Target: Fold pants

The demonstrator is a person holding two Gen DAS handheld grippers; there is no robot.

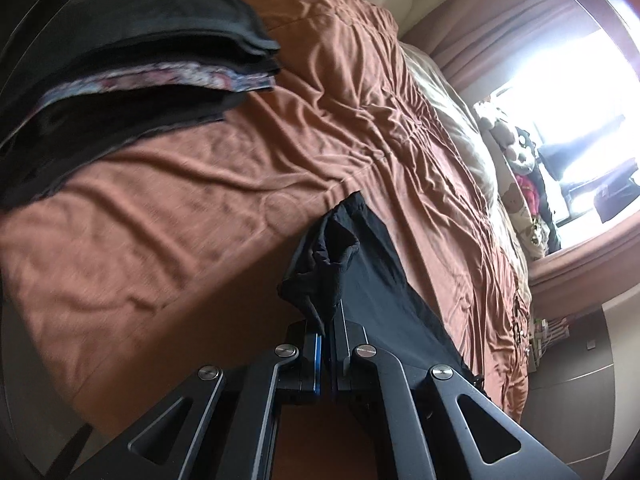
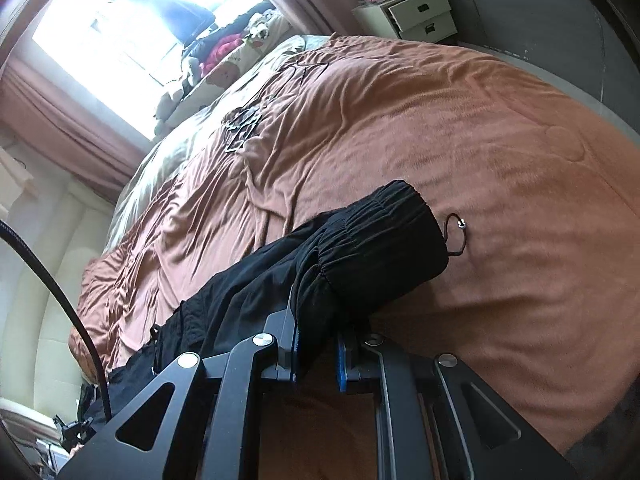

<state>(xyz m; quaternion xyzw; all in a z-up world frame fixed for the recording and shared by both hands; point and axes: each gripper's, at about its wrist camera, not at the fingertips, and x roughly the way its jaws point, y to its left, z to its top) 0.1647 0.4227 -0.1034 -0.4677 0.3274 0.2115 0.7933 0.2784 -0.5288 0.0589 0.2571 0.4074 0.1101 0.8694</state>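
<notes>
Left gripper [image 1: 326, 322]: nearest the lens, jaws drawn together on a bunched dark end of the black pants [image 1: 362, 264], probably a leg hem, though the crumpled cloth makes this uncertain. The garment runs off taut to the right, lifted above the bed; such a hold suits stretching the piece out before laying it flat.

Stack of folded clothes [image 1: 132, 92]: far left on the rust-brown bedspread [image 1: 192, 216], dark pieces with one floral layer between. Shown by the left view only; likely the destination pile.

Right gripper [image 2: 316, 344]: jaws clamped on the pants just behind the elastic waistband [image 2: 384, 240], which bulges beyond the fingertips. The legs trail off to the left.

Drawstring [image 2: 456, 236]: metal-tipped, curling free beside the waistband. Right view only.

Bedside drawers [image 2: 416, 12]: far right, past the bed. Right view only.

Window [image 2: 132, 32]: far left, with soft toys heaped below.
</notes>
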